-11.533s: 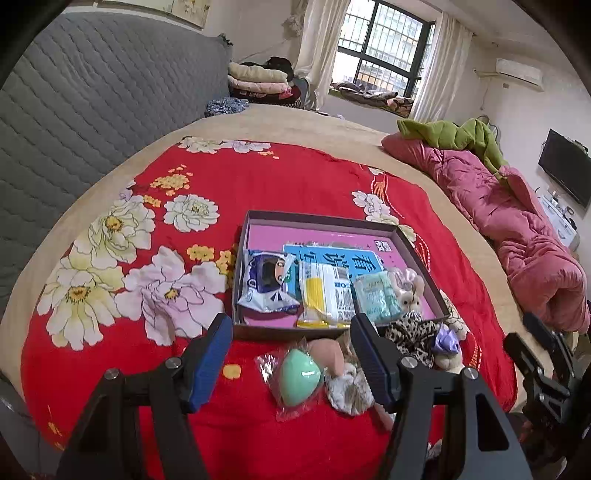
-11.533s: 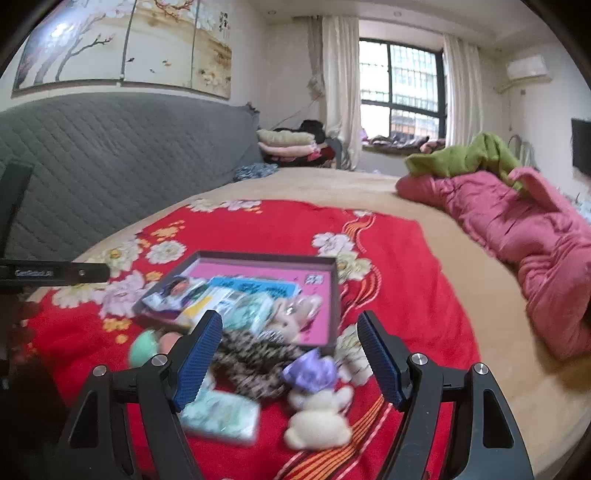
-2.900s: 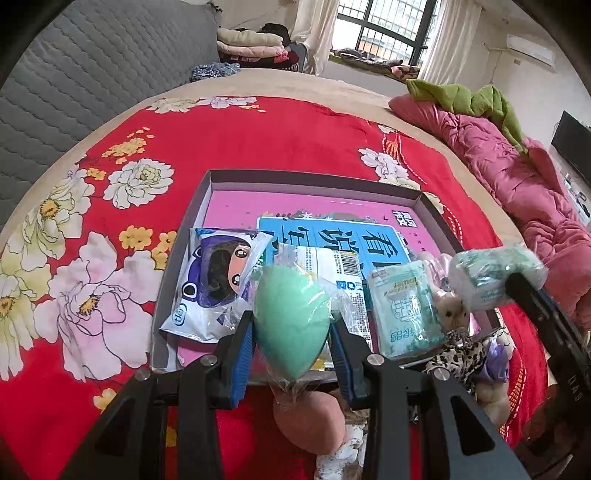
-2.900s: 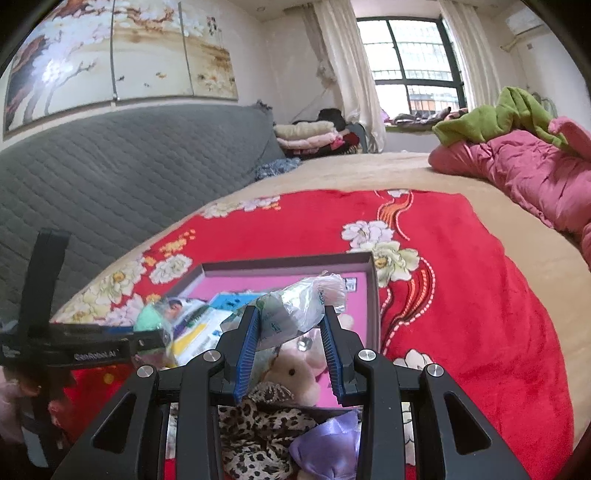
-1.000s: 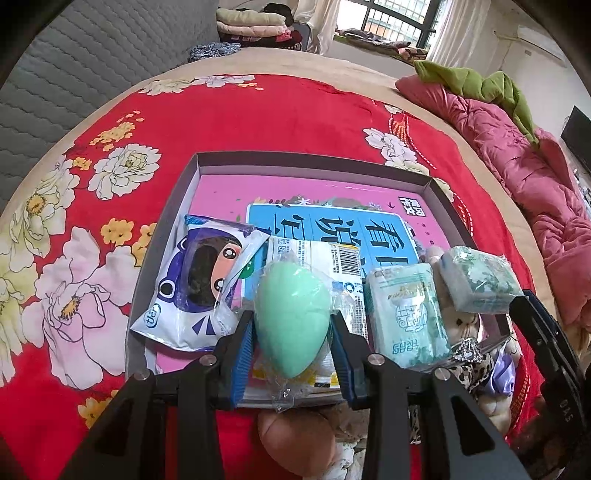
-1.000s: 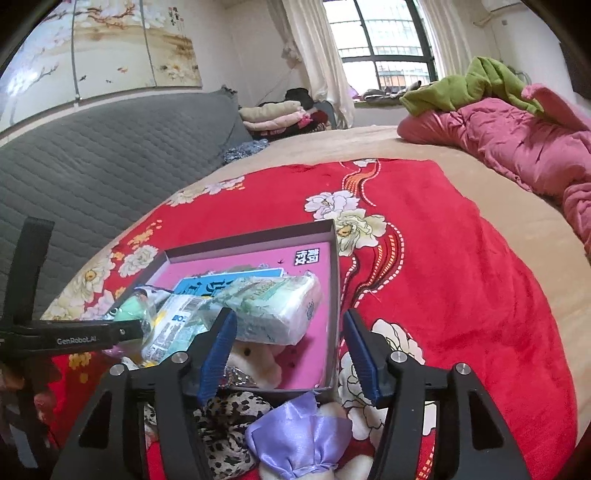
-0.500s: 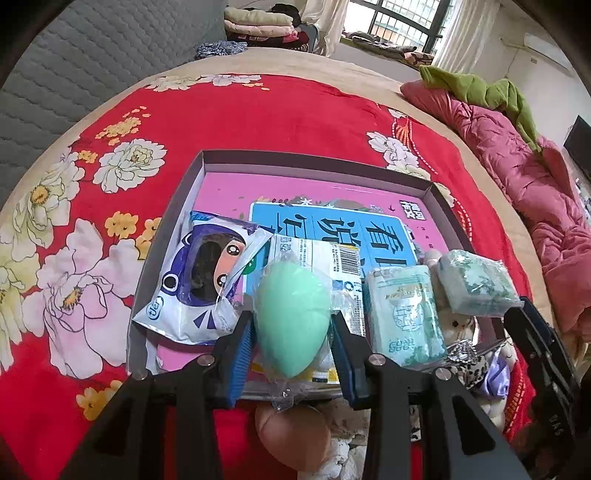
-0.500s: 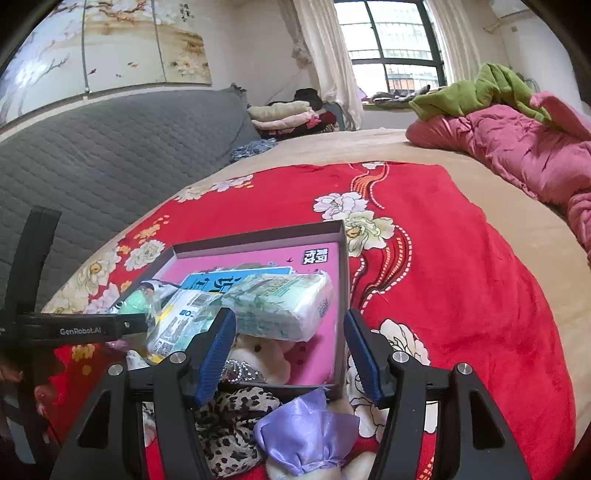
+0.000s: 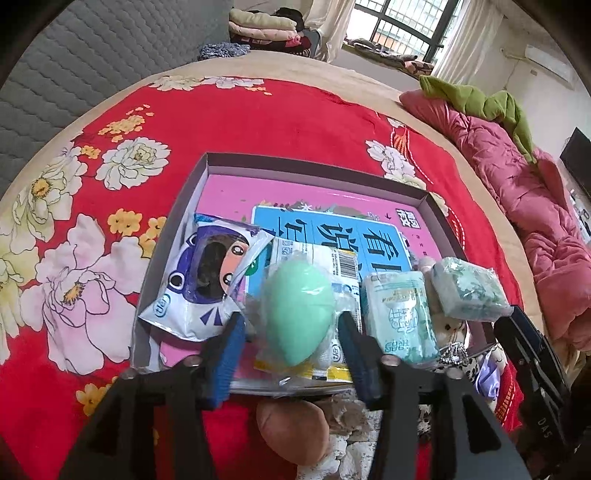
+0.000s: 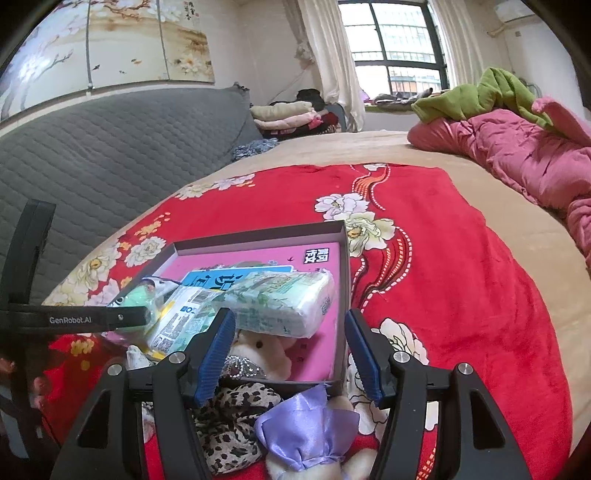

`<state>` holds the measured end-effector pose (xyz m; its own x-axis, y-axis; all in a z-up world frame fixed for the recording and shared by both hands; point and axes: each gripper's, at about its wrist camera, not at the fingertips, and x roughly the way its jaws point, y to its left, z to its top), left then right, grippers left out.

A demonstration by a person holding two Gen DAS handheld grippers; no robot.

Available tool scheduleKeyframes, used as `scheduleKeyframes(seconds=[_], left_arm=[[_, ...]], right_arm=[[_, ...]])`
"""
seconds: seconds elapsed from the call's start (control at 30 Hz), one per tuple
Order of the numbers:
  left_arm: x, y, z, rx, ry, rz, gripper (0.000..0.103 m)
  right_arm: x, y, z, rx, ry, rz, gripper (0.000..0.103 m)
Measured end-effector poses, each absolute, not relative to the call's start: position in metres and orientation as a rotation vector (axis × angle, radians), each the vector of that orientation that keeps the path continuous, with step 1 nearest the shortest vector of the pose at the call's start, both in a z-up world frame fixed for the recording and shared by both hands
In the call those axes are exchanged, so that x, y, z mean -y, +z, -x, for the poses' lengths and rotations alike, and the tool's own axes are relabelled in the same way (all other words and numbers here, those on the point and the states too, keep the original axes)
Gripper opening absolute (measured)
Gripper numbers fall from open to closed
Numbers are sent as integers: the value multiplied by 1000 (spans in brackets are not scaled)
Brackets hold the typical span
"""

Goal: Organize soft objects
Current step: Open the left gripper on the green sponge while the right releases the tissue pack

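Where the left wrist view looks down, a red floral blanket (image 9: 258, 122) covers a bed, backed by a grey quilted headboard (image 9: 74, 62). A pink quilt (image 9: 517, 192) with a green cloth (image 9: 480, 99) lies at the far right, below a barred window (image 9: 402, 26). A shallow box (image 9: 207, 173) with a pink floor sits on the blanket. Inside it lie a cartoon-printed packet (image 9: 207, 280), a blue booklet (image 9: 340, 232) and two tissue packs (image 9: 395, 317). The left gripper (image 9: 291, 354) stands over the box's near edge. Its jaws have just been opening and now stand released, with the bagged green sponge (image 9: 299, 314) between the pads, lying on the packets in the box. Half a second ago the pads pressed on it. A pink sponge (image 9: 291, 428) lies on the blanket outside the box.

In the right wrist view, the same box (image 10: 343, 266) is seen from its right side, with a painted wall panel (image 10: 110, 48) above the headboard. The right gripper (image 10: 288, 354) is released; the tissue pack (image 10: 284, 302) rests inside the box on a plush bear (image 10: 258, 350), clear of both pads. About three seconds ago that pack was clamped. A leopard-print cloth (image 10: 229, 428) and a purple satin bow (image 10: 306, 428) lie outside the near wall.
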<state>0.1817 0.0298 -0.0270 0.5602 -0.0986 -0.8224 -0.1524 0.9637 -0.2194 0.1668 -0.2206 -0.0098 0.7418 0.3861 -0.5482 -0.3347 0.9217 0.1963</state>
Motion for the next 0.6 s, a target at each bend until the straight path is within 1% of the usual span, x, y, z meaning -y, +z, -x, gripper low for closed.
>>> scheduleKeyframes(seconds=[0.3, 0.4, 0.6], left_arm=[[-29, -27, -180, -980, 30, 272, 57], [-26, -24, -177, -972, 20, 267, 57], [-24, -15, -174, -951, 13, 256, 57]], right_arm=[[221, -9, -165, -615, 394, -84, 64], [222, -8, -165, -607, 391, -83, 69], [220, -5, -163, -593, 396, -69, 69]])
